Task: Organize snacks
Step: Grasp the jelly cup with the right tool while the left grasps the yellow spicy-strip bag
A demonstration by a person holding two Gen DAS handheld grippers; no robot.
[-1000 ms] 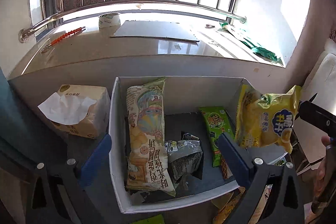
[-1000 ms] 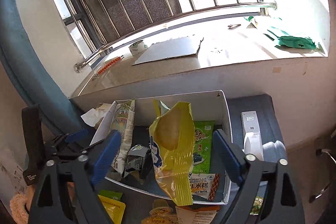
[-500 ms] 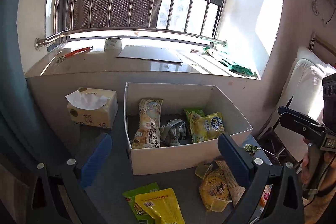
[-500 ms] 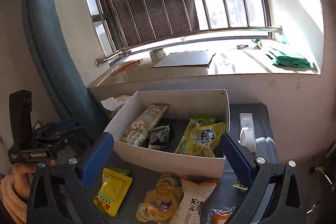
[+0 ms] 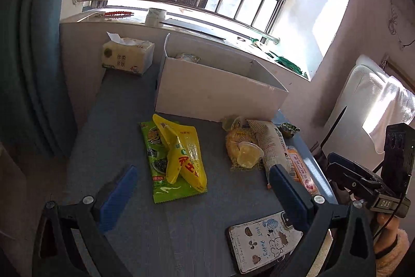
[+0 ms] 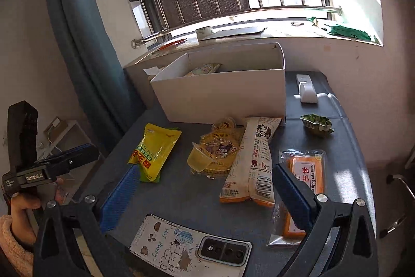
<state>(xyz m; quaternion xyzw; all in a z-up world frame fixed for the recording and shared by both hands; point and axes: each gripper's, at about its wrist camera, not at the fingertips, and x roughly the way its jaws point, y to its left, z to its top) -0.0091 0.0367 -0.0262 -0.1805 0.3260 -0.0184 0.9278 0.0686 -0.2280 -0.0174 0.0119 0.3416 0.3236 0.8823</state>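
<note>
While both of my hand-held grippers hang above the near edge of the table (image 5: 124,121), neither one holds anything. My left hand-held gripper (image 5: 205,188) has its blue fingers spread wide, and below the gap between them lie a yellow packet (image 5: 184,155) on top of a green packet (image 5: 160,173), near the middle of the table. My right hand-held gripper (image 6: 205,188) is spread just as wide over a long white packet (image 6: 253,162) and a round yellow bag (image 6: 220,149) with a small jelly cup (image 6: 199,159) resting on it. An orange cake packet (image 6: 303,173) lies toward the right edge, partly behind my right finger. The white box (image 6: 223,92) stands at the far edge against the wall; only the top of one packet shows over its rim. A phone (image 6: 189,245) lies face down at the near edge. A tissue pack (image 5: 127,59) sits in the far left corner, beside the box.
</note>
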